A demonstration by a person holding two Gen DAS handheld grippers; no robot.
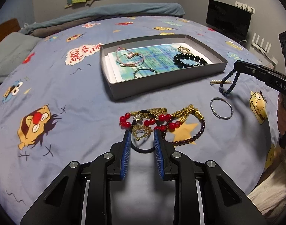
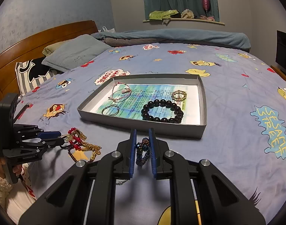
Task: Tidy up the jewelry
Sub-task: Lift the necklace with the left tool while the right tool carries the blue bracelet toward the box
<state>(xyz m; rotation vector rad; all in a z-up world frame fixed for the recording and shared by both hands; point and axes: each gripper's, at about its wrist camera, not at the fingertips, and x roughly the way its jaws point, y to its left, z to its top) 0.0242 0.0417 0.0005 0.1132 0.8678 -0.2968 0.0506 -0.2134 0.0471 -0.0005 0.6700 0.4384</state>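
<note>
A grey tray (image 1: pixel 167 80) (image 2: pixel 143 124) lies on the bed and holds a pink cord bracelet (image 1: pixel 129 57), a thin wire bangle (image 1: pixel 143 72), a black bead bracelet (image 1: pixel 189 61) (image 2: pixel 162 111) and a small gold bracelet (image 2: pixel 178 95). My right gripper (image 2: pixel 143 136) (image 1: pixel 236 67) is shut on a dark blue beaded bracelet (image 2: pixel 143 151) (image 1: pixel 229 83), held just above the sheet right of the tray. My left gripper (image 1: pixel 142 132) (image 2: pixel 60 137) is open, its fingertips at a tangled pile of red beads, gold chains and a maroon bead strand (image 1: pixel 161 121) (image 2: pixel 81 143).
A silver bangle (image 1: pixel 222 108) and a pearl hair clip (image 1: pixel 218 82) lie on the sheet right of the pile. A black hair tie (image 1: pixel 143 148) lies between my left fingers. Pillows (image 2: pixel 75 53) and a folded blanket (image 2: pixel 171 36) are at the far side. A monitor (image 1: pixel 228 21) stands beside the bed.
</note>
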